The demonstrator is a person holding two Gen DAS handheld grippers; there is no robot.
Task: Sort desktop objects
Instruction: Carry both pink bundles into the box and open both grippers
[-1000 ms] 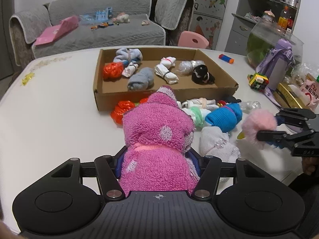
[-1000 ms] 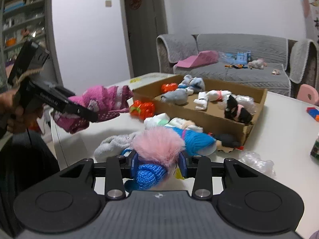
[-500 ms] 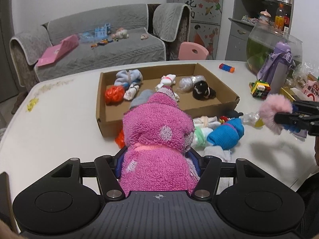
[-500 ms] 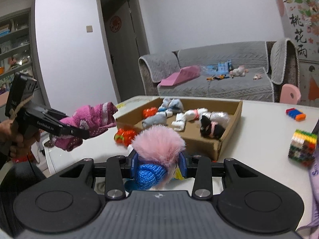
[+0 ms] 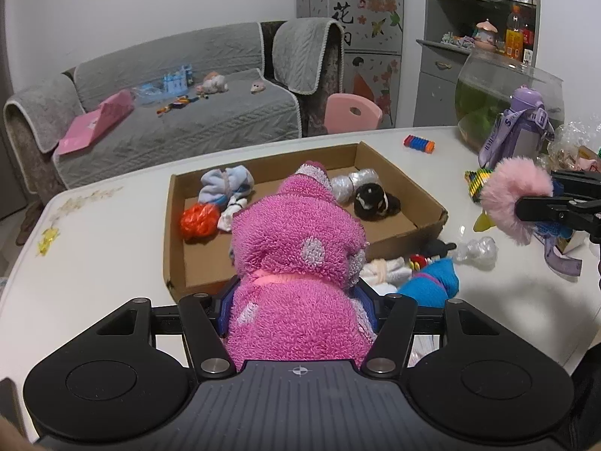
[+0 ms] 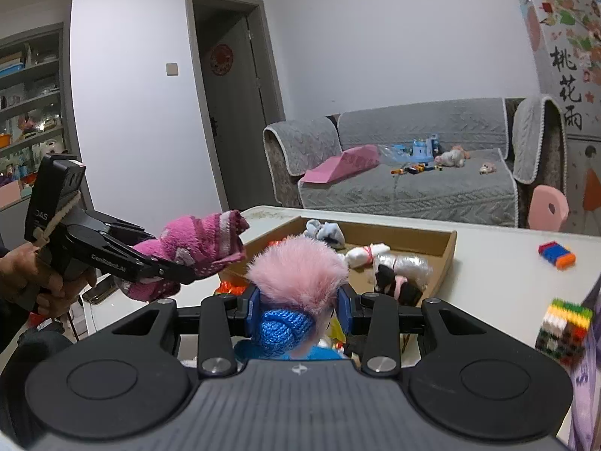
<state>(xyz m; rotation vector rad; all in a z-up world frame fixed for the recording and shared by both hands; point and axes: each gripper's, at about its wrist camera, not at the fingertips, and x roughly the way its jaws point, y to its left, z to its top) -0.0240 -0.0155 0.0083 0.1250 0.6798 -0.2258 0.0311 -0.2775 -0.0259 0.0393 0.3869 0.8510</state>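
My left gripper (image 5: 296,297) is shut on a fuzzy magenta sock bundle (image 5: 296,263) with pale dots, held above the near wall of the cardboard box (image 5: 428,195). It also shows in the right wrist view (image 6: 195,251). My right gripper (image 6: 298,304) is shut on a blue knit hat with a pink pompom (image 6: 296,274), held in the air right of the box; the pompom shows in the left wrist view (image 5: 516,195). The box holds an orange bundle (image 5: 199,220), a pale blue bundle (image 5: 225,184), a black bundle (image 5: 373,201) and others.
On the white table (image 5: 112,248) before the box lie a blue sock bundle (image 5: 432,282), a white bundle (image 5: 383,268) and a clear wrapped bundle (image 5: 479,248). A purple bottle (image 5: 526,127), a fish bowl (image 5: 507,94) and a block cube (image 6: 563,327) stand right. Blue-orange blocks (image 5: 419,144) lie behind the box.
Both grippers have risen with their loads. The left one has moved forward over the box's near wall. The right one has lifted the pompom hat up and away from the pile.
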